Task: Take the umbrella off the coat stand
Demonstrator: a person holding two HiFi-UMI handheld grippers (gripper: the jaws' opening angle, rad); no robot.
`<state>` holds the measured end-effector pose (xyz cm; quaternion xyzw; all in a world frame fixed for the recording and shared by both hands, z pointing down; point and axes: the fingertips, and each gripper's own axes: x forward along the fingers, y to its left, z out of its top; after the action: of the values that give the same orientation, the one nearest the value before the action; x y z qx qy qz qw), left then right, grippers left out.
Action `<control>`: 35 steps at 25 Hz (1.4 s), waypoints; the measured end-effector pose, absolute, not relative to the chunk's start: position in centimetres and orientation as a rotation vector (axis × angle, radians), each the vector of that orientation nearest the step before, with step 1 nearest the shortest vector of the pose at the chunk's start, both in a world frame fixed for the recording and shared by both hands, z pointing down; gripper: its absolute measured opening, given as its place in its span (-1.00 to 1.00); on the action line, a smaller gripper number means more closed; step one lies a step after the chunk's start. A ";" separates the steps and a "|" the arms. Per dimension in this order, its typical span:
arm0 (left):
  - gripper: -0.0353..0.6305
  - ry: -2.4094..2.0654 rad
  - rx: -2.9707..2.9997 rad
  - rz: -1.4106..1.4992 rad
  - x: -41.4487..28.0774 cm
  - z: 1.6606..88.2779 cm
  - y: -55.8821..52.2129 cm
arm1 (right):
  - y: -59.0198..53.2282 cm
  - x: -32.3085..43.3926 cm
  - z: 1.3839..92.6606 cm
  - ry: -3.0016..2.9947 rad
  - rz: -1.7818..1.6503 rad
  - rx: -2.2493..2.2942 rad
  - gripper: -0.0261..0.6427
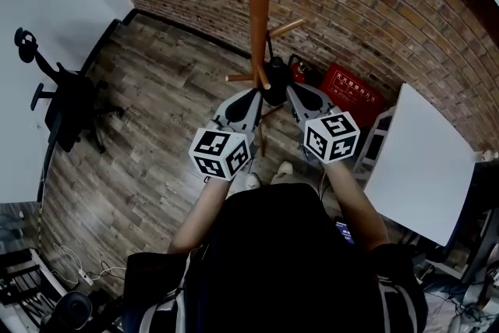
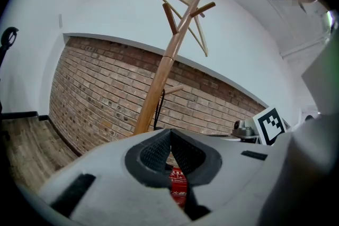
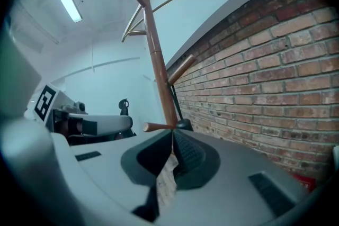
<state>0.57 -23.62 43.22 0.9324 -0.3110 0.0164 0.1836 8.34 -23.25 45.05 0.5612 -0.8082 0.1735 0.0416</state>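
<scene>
1. Both claws are empty: the left gripper (image 2: 170, 132) and right gripper (image 3: 173, 133) each have their jaws pressed together on nothing.
2. None of the task looks done: the black umbrella (image 1: 274, 92) hangs on a lower peg of the coat stand (image 1: 260, 4), near both tips.
3. Opening, gripping and lifting it off remain.

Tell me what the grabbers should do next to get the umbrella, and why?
Probably open the right gripper and ease it onto the black umbrella. Both it and the left gripper are shut and empty, and the umbrella hangs on the coat stand just ahead.
</scene>
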 end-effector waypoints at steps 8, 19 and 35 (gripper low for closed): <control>-0.83 -0.936 2.621 0.046 0.9 43.0 -24.6 | -24.4 8.5 45.1 -2.504 0.519 1.648 -0.83; -0.83 -1.008 2.600 0.031 1.0 42.8 -25.5 | -25.6 8.4 45.8 -2.535 0.516 1.557 -0.83; -0.83 -1.054 2.605 0.038 2.0 42.3 -26.1 | -27.2 8.9 46.4 -2.530 0.474 1.511 -0.83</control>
<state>2.02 -26.11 42.30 0.9142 -0.3700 0.0132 0.1650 8.91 -27.22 46.36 0.5047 -0.8450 0.1582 0.0783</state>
